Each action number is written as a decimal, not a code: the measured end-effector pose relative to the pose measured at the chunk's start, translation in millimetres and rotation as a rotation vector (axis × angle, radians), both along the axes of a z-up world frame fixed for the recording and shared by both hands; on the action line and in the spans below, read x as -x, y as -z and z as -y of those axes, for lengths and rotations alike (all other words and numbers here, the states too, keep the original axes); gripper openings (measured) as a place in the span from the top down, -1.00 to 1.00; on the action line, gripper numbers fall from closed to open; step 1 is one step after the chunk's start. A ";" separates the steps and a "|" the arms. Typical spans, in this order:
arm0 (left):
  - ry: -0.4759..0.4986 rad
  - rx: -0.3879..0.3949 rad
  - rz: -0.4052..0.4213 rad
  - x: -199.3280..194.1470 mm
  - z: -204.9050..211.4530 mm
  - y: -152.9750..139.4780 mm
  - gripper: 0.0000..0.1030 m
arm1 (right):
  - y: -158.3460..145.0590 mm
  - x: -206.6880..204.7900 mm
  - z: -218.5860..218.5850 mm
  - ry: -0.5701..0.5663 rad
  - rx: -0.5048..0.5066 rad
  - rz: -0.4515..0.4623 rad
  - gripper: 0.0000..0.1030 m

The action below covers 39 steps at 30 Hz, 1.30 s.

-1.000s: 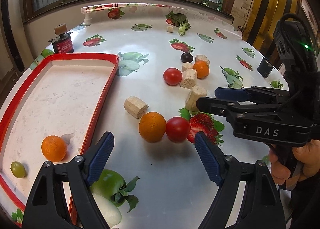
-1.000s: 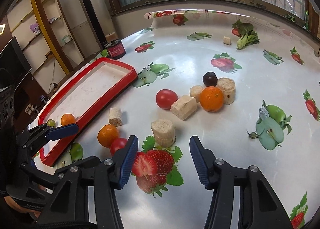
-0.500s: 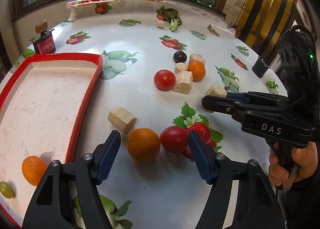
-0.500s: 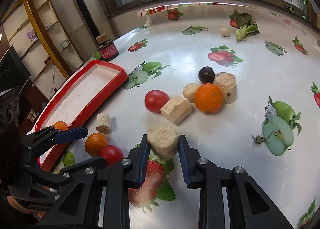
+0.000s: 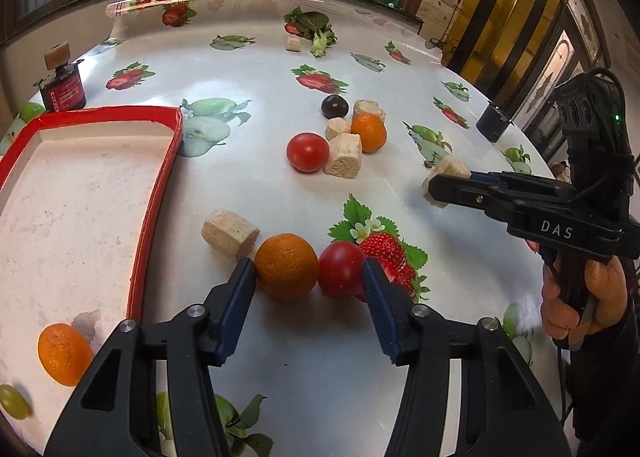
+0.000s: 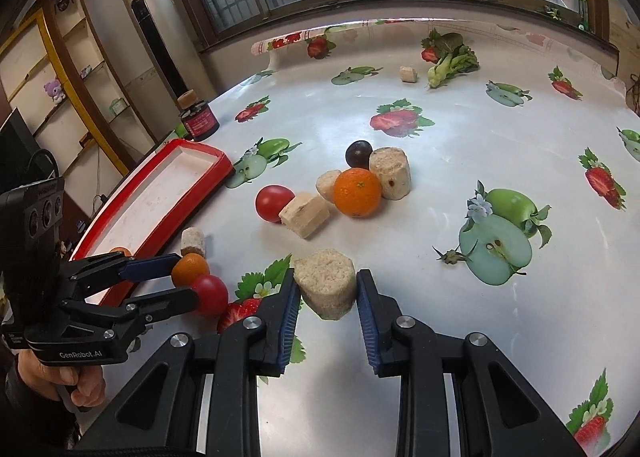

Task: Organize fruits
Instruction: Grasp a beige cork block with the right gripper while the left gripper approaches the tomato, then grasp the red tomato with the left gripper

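My left gripper (image 5: 306, 271) is open, its fingers on either side of an orange (image 5: 286, 265) and a red tomato (image 5: 341, 269) that touch each other on the table. My right gripper (image 6: 326, 289) is shut on a beige bread chunk (image 6: 327, 281) and holds it just above the table; it also shows in the left wrist view (image 5: 446, 175). A red-rimmed tray (image 5: 154, 193) at the left holds an orange (image 5: 64, 353) and a green grape (image 5: 14, 401). Farther back lie a tomato (image 5: 308, 151), an orange (image 5: 369, 132) and a dark plum (image 5: 335, 106).
Bread chunks lie among the fruit: one (image 5: 230, 233) by the tray, others (image 5: 345, 155) in the far cluster. A red jar (image 5: 64, 91) stands behind the tray, a dark cup (image 5: 492, 123) at the right edge, leafy greens (image 5: 316, 27) at the back.
My left gripper has moved forward and now straddles the near orange and tomato. My right gripper closed on the bread chunk and carried it to the right, away from the strawberry print.
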<state>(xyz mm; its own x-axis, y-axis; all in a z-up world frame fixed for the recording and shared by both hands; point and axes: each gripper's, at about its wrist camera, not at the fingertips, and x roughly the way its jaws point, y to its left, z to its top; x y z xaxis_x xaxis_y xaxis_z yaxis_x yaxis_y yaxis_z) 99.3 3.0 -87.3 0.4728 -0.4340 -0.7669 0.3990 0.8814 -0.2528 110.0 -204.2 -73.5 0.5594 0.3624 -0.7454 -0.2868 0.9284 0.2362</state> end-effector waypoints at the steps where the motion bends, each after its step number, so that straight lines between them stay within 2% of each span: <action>1: 0.005 0.004 -0.007 0.5 -1.6 0.6 -0.04 | -1.1 1.4 0.1 0.000 0.002 0.004 0.43; 6: 0.024 -0.016 -0.009 2.8 -3.5 1.8 -0.04 | -2.9 5.1 3.5 0.010 -0.002 0.010 0.43; 11: 0.001 -0.023 -0.017 7.5 7.1 1.4 -0.04 | -2.5 6.0 4.8 0.017 -0.003 0.009 0.43; 15: 0.014 0.034 -0.023 18.5 18.4 -1.2 -0.04 | -4.4 7.8 7.7 0.023 -0.007 0.014 0.43; 17: 0.022 0.024 -0.018 19.8 28.1 1.0 -0.04 | -5.4 8.8 9.8 0.028 -0.006 0.018 0.43; 19: 0.009 -0.007 -0.027 13.8 36.8 6.7 -0.04 | -6.5 9.8 11.7 0.033 -0.008 0.020 0.43; 23: -0.014 0.068 -0.056 -4.0 39.0 8.7 -0.03 | -7.4 13.1 16.7 0.042 -0.006 0.025 0.43; 29: -0.018 0.051 -0.005 -23.5 53.8 -0.8 -0.03 | -9.7 17.0 31.6 0.072 -0.014 0.032 0.43; 34: -0.011 -0.028 0.020 -29.1 64.2 2.6 0.48 | -9.3 18.2 39.2 0.088 -0.019 0.028 0.43; 39: -0.009 -0.026 0.021 -22.0 60.3 2.6 0.47 | -11.2 21.0 43.1 0.098 -0.022 0.032 0.43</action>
